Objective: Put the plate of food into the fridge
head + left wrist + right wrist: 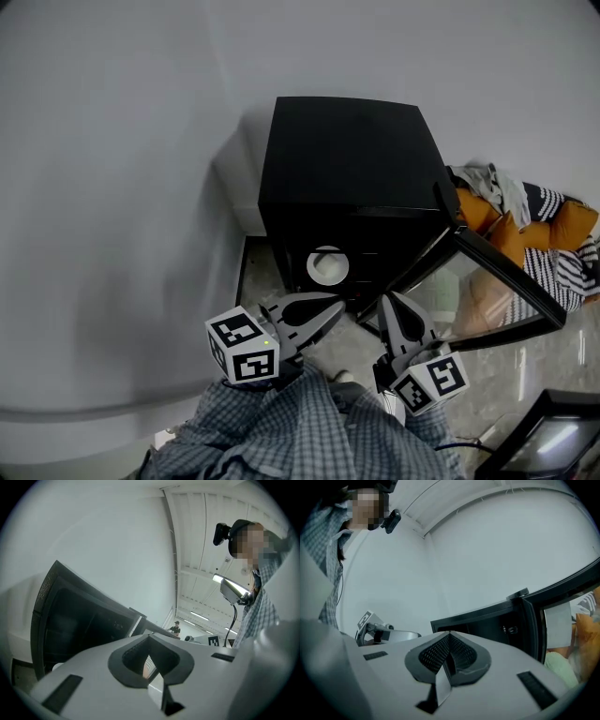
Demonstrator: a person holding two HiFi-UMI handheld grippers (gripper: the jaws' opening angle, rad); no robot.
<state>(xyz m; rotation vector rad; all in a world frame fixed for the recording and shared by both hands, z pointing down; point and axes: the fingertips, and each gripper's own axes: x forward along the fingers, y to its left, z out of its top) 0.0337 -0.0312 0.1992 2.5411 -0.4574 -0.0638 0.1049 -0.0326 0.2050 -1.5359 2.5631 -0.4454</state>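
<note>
From the head view we are looking down on the black fridge against the wall, its door standing open to the right, in front of orange cushions. The plate is lying flat inside, round, with no long axis. The left tool and right tool are hovering just outside. The left gripper view is showing its jaws meeting, empty, below the fridge's dark inside. The right gripper view is showing jaws together, empty, and the door's inner face.
</note>
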